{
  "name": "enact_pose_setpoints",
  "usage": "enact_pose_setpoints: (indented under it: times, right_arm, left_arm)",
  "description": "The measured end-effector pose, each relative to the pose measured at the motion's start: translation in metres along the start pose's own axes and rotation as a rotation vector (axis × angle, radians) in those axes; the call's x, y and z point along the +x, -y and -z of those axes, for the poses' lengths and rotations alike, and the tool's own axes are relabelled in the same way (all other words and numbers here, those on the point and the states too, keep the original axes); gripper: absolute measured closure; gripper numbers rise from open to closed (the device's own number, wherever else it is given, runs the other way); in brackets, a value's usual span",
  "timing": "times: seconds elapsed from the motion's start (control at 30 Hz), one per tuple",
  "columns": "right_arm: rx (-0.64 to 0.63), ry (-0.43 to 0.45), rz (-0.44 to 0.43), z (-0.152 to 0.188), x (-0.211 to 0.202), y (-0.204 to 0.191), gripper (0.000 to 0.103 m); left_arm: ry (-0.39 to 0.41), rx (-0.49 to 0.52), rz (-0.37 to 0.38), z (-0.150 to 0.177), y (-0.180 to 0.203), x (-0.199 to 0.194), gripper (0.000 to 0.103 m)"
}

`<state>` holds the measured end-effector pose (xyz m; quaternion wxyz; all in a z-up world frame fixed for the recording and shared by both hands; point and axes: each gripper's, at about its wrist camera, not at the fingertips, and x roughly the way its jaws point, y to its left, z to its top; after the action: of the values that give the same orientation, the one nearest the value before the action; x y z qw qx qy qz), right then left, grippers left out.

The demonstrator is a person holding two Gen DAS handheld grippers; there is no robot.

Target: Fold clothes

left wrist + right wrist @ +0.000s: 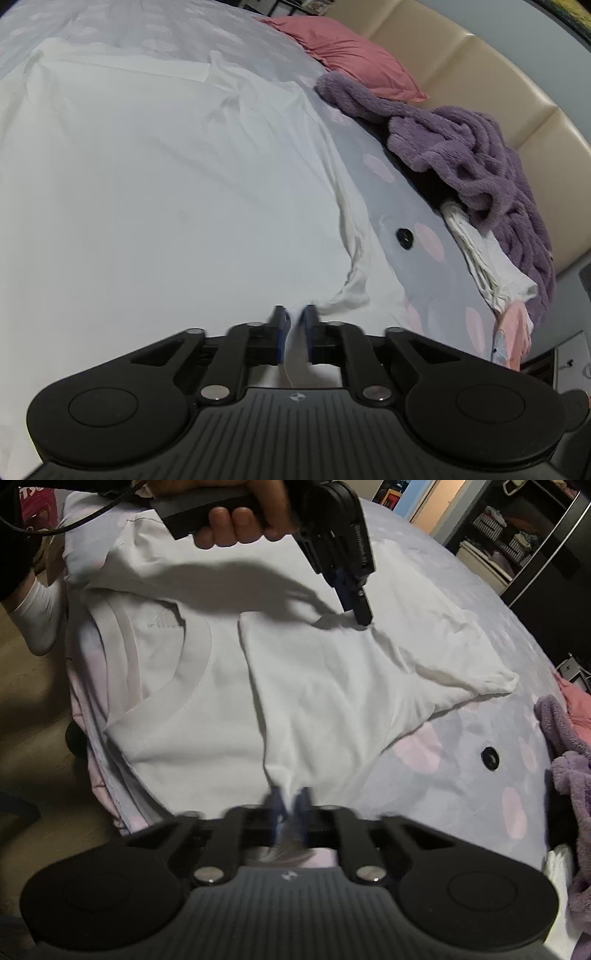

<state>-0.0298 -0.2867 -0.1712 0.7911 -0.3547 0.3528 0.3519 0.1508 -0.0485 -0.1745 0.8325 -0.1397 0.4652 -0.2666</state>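
Observation:
A white T-shirt lies on the bed with its collar toward the left and one side folded over the chest. My right gripper is shut on a pinch of the shirt's near edge. The left gripper, held by a hand, points down onto the far part of the fold. In the left wrist view the left gripper is shut on a strip of the white shirt, which spreads out ahead of it.
A purple fleece garment and a pink pillow lie by the beige headboard. Folded white cloth sits under the fleece. A small black round object rests on the spotted sheet. A socked foot stands at left.

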Motion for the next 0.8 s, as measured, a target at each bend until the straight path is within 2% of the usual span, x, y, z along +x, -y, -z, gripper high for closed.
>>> enact_pose_setpoints:
  times: [0.1, 0.2, 0.3, 0.4, 0.5, 0.6, 0.7, 0.73, 0.8]
  right_arm:
    - [-0.011, 0.047, -0.044, -0.004, -0.015, 0.003, 0.1]
    - [-0.031, 0.097, -0.1, -0.007, -0.033, 0.007, 0.1]
    - [-0.031, 0.094, -0.122, -0.005, -0.038, 0.012, 0.1]
    - [-0.05, 0.066, -0.104, 0.002, -0.031, 0.008, 0.1]
    - [-0.065, 0.033, -0.086, 0.004, -0.021, 0.001, 0.1]
    - [-0.08, 0.005, -0.09, 0.005, -0.014, -0.004, 0.098]
    - [-0.045, 0.006, -0.117, 0.004, -0.016, 0.001, 0.091]
    - [-0.021, 0.011, -0.126, 0.004, -0.017, 0.005, 0.085]
    - [0.074, 0.036, -0.145, 0.002, -0.023, 0.02, 0.082]
  left_arm:
    - [0.019, 0.013, 0.025, 0.001, 0.0, -0.011, 0.102]
    - [0.087, 0.008, 0.053, 0.003, -0.002, -0.028, 0.102]
    - [0.124, 0.007, 0.054, 0.005, -0.004, -0.04, 0.102]
    - [0.053, 0.052, -0.015, 0.007, -0.002, -0.027, 0.102]
    - [-0.014, 0.024, -0.042, 0.008, -0.005, -0.012, 0.102]
    - [-0.034, 0.004, -0.046, 0.009, -0.005, -0.008, 0.101]
    - [-0.008, 0.016, -0.058, 0.01, -0.005, -0.018, 0.1]
    - [0.0, 0.009, -0.068, 0.009, -0.008, -0.022, 0.095]
    - [0.017, -0.004, -0.088, 0.007, -0.014, -0.031, 0.086]
